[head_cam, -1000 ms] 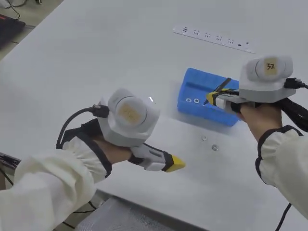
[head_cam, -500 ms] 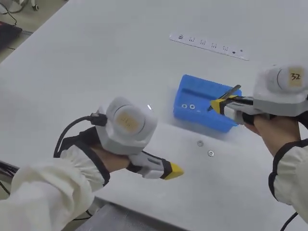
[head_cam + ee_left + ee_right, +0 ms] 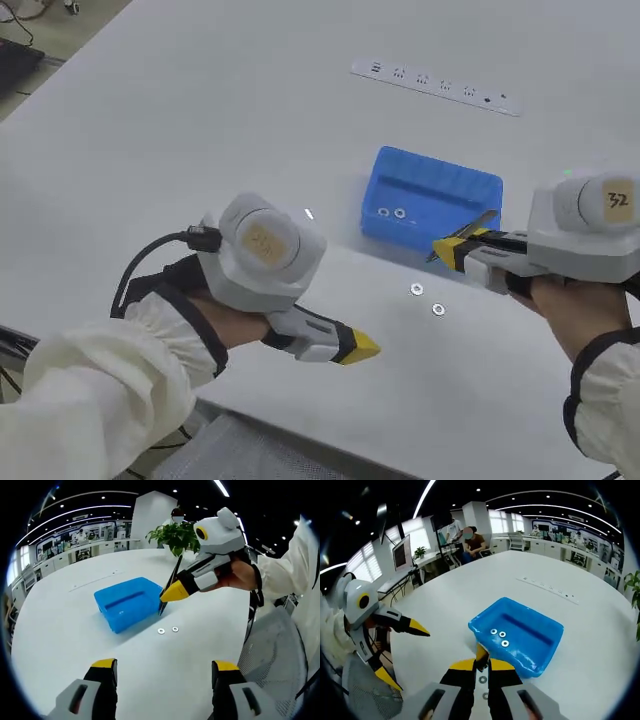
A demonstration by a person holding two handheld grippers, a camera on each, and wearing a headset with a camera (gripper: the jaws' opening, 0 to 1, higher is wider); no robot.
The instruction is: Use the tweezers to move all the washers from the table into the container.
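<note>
Now the right gripper (image 3: 447,250), jaws clamped on the tweezers (image 3: 470,228), has drawn back from over the blue container (image 3: 395,232) to just outside its near wall; the tweezer tips slant down toward the two loose washers (image 3: 416,289) lying near each other on the white table (image 3: 200,120), close to that wall; I judge a drop is finished and the next pick is being lined up, with two washers left to move. Inside the container the right gripper view shows three delivered washers (image 3: 502,634); the head view makes out two. Meanwhile the left gripper (image 3: 165,664) hovers idle over the table's near edge, jaws spread wide and empty. Whether the tweezer tips carry anything is too small to tell; in the right gripper view the jaws hide most of the tool.
</note>
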